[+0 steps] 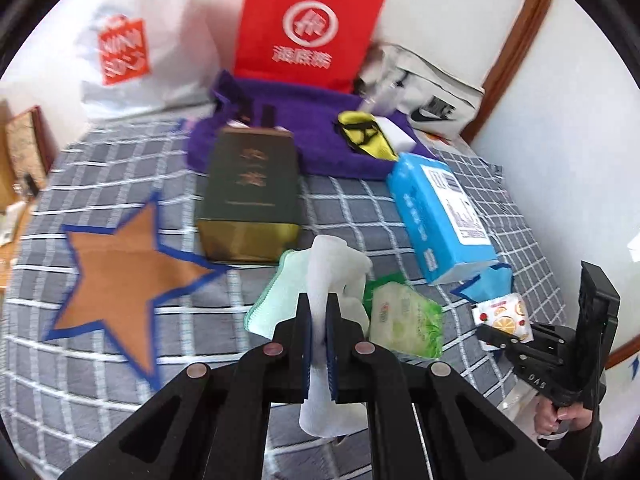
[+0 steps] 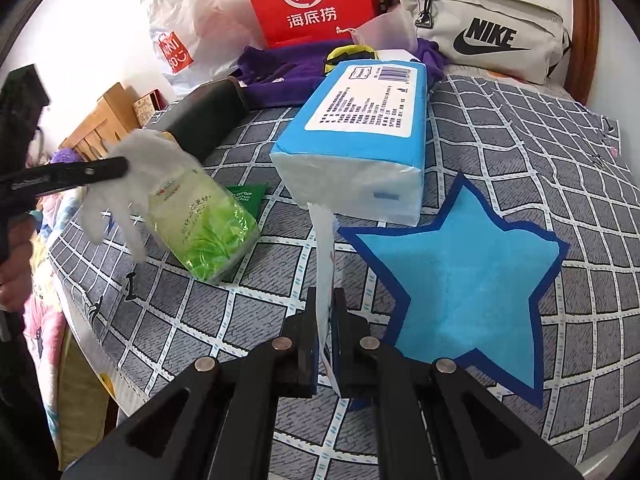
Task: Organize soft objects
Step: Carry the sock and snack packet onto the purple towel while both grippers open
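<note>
In the left wrist view my left gripper (image 1: 319, 318) is shut on a white glove (image 1: 334, 260), which hangs above the checked bedspread (image 1: 352, 208). Under it lie a mint cloth (image 1: 272, 296) and a green pack of wet wipes (image 1: 404, 320). To the right, my right gripper (image 1: 494, 336) is shut on a small fruit-printed packet (image 1: 504, 314). In the right wrist view that packet (image 2: 326, 264) stands edge-on between the pads of the right gripper (image 2: 325, 304). There the left gripper (image 2: 118, 168) holds the glove (image 2: 132, 184) over the wipes pack (image 2: 204, 228).
A blue tissue pack (image 1: 440, 216), a dark green box (image 1: 252, 192) and a purple towel (image 1: 304, 120) lie further back. An orange star (image 1: 116, 276) and a blue star (image 2: 472, 280) mark the bedspread. A red bag (image 2: 312, 0), a white plastic bag (image 1: 132, 40) and a Nike pouch (image 2: 480, 32) line the wall.
</note>
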`<move>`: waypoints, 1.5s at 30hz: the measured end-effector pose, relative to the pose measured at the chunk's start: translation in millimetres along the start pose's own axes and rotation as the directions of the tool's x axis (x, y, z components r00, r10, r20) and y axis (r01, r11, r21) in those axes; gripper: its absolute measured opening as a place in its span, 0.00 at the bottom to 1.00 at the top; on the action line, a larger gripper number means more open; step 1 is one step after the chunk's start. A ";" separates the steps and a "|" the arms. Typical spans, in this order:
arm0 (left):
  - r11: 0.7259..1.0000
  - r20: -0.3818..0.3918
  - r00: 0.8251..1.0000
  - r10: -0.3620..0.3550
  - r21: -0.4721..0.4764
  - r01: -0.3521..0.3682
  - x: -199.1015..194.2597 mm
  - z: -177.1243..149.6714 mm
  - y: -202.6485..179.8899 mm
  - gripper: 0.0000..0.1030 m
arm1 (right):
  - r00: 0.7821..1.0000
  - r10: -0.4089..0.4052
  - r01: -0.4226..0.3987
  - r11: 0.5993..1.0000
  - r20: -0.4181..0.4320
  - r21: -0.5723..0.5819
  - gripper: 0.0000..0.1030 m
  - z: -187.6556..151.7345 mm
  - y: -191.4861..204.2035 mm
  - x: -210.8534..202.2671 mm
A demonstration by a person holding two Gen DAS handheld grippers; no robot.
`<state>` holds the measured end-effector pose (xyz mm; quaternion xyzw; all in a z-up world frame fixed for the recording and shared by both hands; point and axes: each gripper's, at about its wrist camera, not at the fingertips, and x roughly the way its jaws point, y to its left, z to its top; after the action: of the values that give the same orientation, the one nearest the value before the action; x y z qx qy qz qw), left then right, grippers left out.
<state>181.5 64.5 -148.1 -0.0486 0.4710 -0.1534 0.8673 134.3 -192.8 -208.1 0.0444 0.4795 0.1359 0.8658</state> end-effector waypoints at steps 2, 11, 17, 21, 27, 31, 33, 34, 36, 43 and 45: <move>1.000 0.009 1.000 0.030 -0.006 -0.030 -11.4 -2.2 7.2 0.06 | 1.000 0.000 0.000 1.000 0.006 -0.001 0.05 -0.3 1.0 -3.1; 0.991 -0.029 0.991 0.132 -0.031 -0.133 -24.8 -19.2 34.9 0.07 | 1.000 -0.024 0.024 0.999 -0.001 0.029 0.05 -0.7 -2.4 -6.6; 0.989 -0.097 0.985 0.145 -0.023 -0.148 9.8 -29.9 37.4 0.10 | 1.000 -0.022 0.023 0.999 -0.020 0.033 0.05 -0.2 -1.7 0.1; 0.989 -0.141 0.980 0.141 -0.031 -0.146 35.4 -30.7 36.7 0.25 | 0.999 -0.024 0.025 1.000 -0.029 0.019 0.05 2.5 -0.6 2.8; 0.986 -0.160 0.973 0.166 0.010 -0.166 55.4 -31.2 29.8 0.52 | 0.999 -0.023 0.024 1.000 -0.043 0.019 0.05 4.7 -1.9 8.3; 0.977 -0.145 0.966 0.213 0.052 -0.208 57.1 -32.8 21.6 0.53 | 0.999 -0.012 0.012 1.000 -0.038 0.022 0.05 4.4 -0.5 9.1; 0.976 -0.139 0.966 0.216 0.035 -0.213 53.6 -32.2 24.4 0.37 | 0.999 -0.003 0.004 1.000 -0.034 0.024 0.05 5.3 0.6 8.0; 0.976 -0.137 0.967 0.216 0.028 -0.214 52.4 -31.0 26.3 0.30 | 1.000 0.000 0.001 1.000 -0.027 0.021 0.05 6.7 2.2 5.4; 0.986 -0.137 0.978 0.161 -0.022 -0.165 47.4 -27.9 32.7 0.18 | 1.000 0.004 -0.003 1.000 -0.012 0.007 0.05 8.9 6.1 -0.5; 0.993 -0.057 0.992 0.113 -0.029 -0.115 15.8 -16.5 28.0 0.15 | 0.999 0.031 -0.029 0.999 0.041 -0.035 0.05 23.0 18.3 -20.8; 0.996 -0.027 0.996 0.088 -0.030 -0.089 2.0 -11.2 25.9 0.15 | 0.998 0.037 -0.035 0.999 0.056 -0.037 0.05 29.6 19.6 -25.0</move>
<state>178.9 89.2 -161.8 -0.0392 0.4860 -0.1082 0.8663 142.8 -179.3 -167.7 0.0412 0.4513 0.1587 0.8772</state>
